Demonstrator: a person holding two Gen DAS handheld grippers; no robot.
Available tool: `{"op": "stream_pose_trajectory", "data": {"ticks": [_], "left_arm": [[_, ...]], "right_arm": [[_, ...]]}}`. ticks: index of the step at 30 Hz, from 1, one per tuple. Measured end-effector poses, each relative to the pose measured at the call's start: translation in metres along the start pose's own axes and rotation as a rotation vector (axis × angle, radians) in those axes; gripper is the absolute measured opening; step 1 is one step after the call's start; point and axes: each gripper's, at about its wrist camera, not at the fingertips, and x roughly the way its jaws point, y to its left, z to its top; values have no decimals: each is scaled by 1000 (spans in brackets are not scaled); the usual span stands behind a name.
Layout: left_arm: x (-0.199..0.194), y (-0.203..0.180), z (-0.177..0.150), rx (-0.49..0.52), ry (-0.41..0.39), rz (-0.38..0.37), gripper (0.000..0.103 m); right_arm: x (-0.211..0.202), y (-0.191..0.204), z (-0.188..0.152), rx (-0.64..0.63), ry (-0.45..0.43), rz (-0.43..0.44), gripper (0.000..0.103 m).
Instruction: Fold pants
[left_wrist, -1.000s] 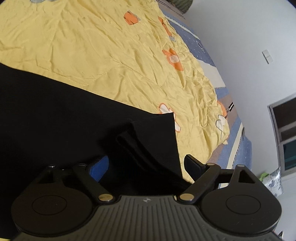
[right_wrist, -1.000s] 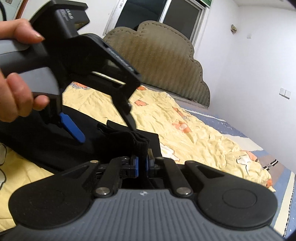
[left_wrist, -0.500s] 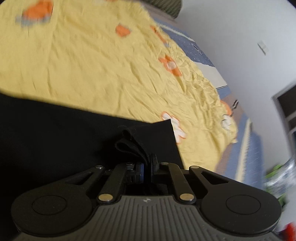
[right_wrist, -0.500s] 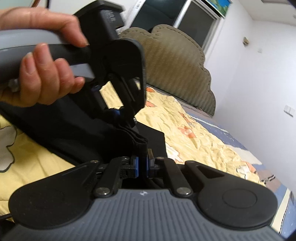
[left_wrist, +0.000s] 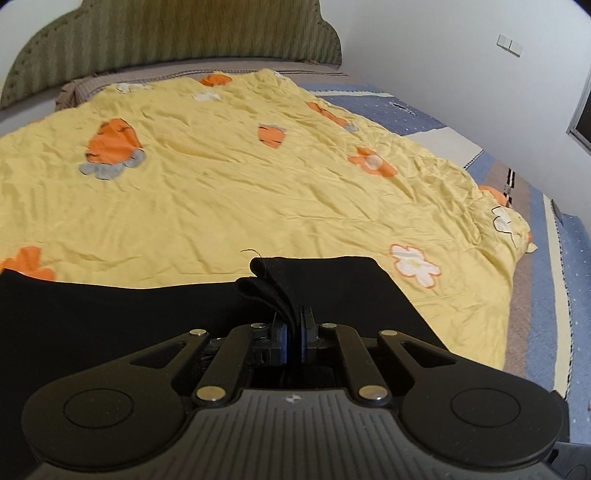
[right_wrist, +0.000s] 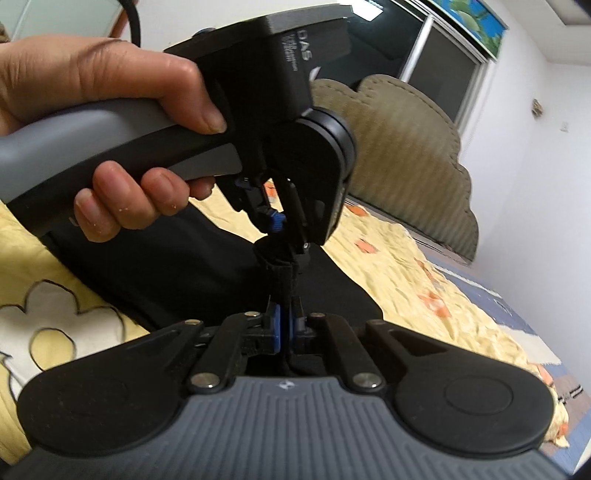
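The black pants lie on the yellow flowered bedspread. My left gripper is shut on a bunched fold of the pants' edge, lifted slightly. My right gripper is shut on the same raised black fabric, which runs taut from it up to the left gripper, held by a hand just ahead in the right wrist view. The two grippers are very close together. The rest of the pants spreads to the left below them.
A padded olive headboard stands at the bed's far end. A blue patterned sheet shows past the bedspread's right edge, next to a white wall. Windows are behind the headboard.
My left gripper closed on the pants' edge and swung up to face the headboard. The fabric between the two grippers has been lifted and pulled taut.
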Motion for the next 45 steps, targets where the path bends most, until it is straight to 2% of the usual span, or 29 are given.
{"op": "stream_pose_trajectory", "data": {"ticks": [11,21,38,45], "left_arm": [[-22,39,-8,-8,-21,60,6],[-34,77,-18,-35,-22,104,6],[-40,121,-37,-83,-10,103,6],[-41,128,-36,-74,-35,100,6]], "right_arm": [[3,23,21,-85,-28,39,3],[12,60,45,-158,-50,85,3],[24,102,59,-250,-35,155,3],[36,111,65,-258,-28,189,3]]}}
